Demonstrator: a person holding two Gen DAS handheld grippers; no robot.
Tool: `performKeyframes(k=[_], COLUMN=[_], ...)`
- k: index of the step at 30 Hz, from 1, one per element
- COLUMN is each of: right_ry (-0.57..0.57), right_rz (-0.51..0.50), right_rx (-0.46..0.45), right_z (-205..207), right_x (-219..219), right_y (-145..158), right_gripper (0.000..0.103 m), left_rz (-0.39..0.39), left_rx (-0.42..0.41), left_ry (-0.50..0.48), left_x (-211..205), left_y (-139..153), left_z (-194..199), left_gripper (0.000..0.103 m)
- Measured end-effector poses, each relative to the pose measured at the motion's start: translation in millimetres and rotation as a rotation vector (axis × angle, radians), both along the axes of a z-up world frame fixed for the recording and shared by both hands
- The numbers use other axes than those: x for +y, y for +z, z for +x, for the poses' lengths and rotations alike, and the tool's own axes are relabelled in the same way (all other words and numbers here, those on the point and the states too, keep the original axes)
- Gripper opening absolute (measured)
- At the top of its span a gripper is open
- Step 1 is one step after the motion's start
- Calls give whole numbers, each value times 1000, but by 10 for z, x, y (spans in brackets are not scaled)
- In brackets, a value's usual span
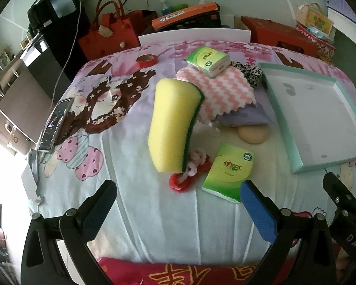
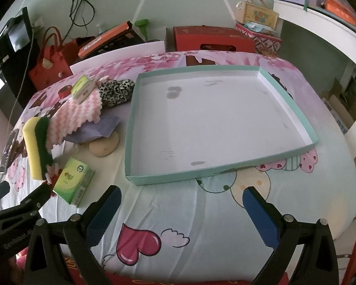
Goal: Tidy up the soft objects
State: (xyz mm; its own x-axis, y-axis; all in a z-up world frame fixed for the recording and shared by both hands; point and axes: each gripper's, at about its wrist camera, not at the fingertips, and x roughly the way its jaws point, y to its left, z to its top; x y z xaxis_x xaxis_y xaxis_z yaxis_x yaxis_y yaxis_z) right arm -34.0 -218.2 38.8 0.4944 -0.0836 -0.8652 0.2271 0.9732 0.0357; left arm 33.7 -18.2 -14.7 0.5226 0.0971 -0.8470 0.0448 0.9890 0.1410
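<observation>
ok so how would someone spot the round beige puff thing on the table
Start at the big teal-rimmed tray and look just off its left wall, beside the near half. There, half tucked under the lilac cloth, lies the beige puff. It is the only plain, round, tan thing; its neighbours are patterned or bright.

Left tongs [image 1: 178, 204] spread wide, right tongs [image 2: 181, 209] spread wide, both empty

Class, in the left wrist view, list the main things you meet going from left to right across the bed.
Phone → yellow sponge → near green tissue pack → teal tray.
</observation>
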Motion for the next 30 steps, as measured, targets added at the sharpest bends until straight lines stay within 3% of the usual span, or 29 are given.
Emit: performKeyframes(k=[21,28,30], right_ry=[-15,20,32], right_rz=[9,46,32], right_rx=[5,-60,-95], right_z=[-7,-20,15], right_x=[-37,-16,18], right_y=[-19,112,187], right_gripper=[103,103,103], left_rz=[-22,-207,-229], left_rx=[14,24,-8], left_ry=[40,72,83], left_x=[96,358,434], left_y=[-7,46,113], left_z=[12,111,184], left_gripper=[103,103,103])
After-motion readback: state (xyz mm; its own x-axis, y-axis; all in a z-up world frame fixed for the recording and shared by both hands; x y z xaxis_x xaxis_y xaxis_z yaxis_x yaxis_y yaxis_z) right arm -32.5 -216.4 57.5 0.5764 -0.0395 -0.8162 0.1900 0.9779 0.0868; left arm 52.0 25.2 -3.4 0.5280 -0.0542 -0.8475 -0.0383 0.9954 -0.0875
